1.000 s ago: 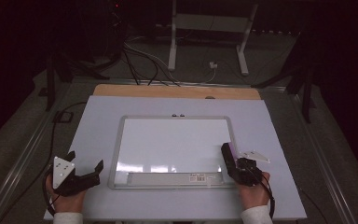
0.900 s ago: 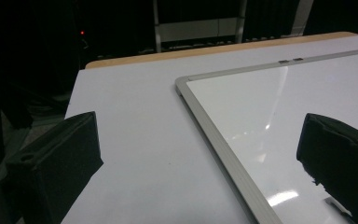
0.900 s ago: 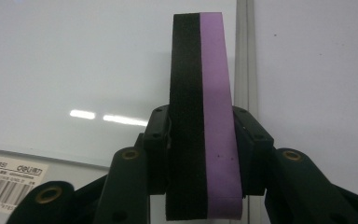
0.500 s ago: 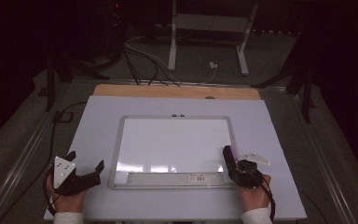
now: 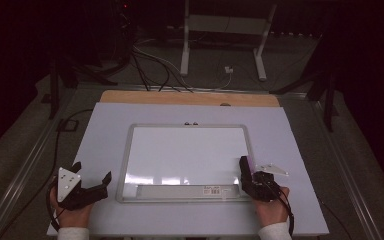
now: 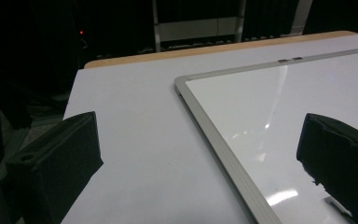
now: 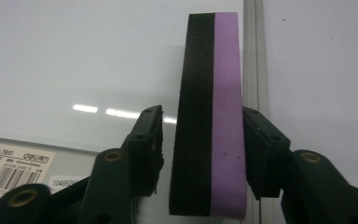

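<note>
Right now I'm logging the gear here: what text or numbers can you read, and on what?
"No.7851" and "deli", with "...E BOARD" cut off above: on the label on the whiteboard tray.
"1048920...": white sticker beside it, partly hidden.
Barcode digits and the Chinese characters: too small or blurred to read.

Left gripper (image 5: 92, 171), right gripper (image 5: 245, 168): jaws apart

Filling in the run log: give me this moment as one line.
left gripper: open, beside whiteboard | right gripper: black-and-purple eraser between jaws, grip unclear | board surface: blank
</note>
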Demonstrator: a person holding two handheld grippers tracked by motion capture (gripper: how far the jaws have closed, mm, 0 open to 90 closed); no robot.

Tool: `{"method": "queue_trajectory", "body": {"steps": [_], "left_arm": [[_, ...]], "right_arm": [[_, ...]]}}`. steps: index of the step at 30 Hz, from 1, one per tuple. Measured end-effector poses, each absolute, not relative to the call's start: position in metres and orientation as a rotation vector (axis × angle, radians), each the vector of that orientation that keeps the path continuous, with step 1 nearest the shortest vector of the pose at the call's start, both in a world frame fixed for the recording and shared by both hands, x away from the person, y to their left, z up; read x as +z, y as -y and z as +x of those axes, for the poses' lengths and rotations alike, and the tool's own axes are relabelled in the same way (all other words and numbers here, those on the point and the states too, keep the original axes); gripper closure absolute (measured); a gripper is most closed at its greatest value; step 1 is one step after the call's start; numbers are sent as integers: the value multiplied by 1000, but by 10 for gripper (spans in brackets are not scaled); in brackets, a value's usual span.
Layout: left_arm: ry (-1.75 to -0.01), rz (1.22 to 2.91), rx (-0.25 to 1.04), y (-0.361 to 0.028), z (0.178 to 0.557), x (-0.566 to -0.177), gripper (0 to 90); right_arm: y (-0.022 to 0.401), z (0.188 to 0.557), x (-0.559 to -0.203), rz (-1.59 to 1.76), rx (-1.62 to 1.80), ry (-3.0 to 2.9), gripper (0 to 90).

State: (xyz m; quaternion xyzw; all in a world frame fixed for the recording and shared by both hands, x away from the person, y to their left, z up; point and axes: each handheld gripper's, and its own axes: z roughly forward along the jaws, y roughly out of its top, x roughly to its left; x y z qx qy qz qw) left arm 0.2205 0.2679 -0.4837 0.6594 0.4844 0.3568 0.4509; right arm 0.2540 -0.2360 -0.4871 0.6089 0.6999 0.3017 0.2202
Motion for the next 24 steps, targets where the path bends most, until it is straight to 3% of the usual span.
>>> {"method": "queue_trajectory", "body": {"steps": [4, 12, 19, 24], "left_arm": [[-1198, 1627, 881, -268, 220, -484, 6], [-1199, 1627, 881, -268, 220, -484, 6], [-1198, 1630, 881, -268, 220, -484, 6], [-1198, 1628, 878, -267, 220, -484, 6]], "right_arm": [[237, 255, -486, 1667, 863, -1940, 450], [238, 259, -474, 1610, 928, -1960, 173], [241, 263, -468, 1512, 926, -1982, 58], [246, 264, -466, 1424, 947, -2001, 34]]}}
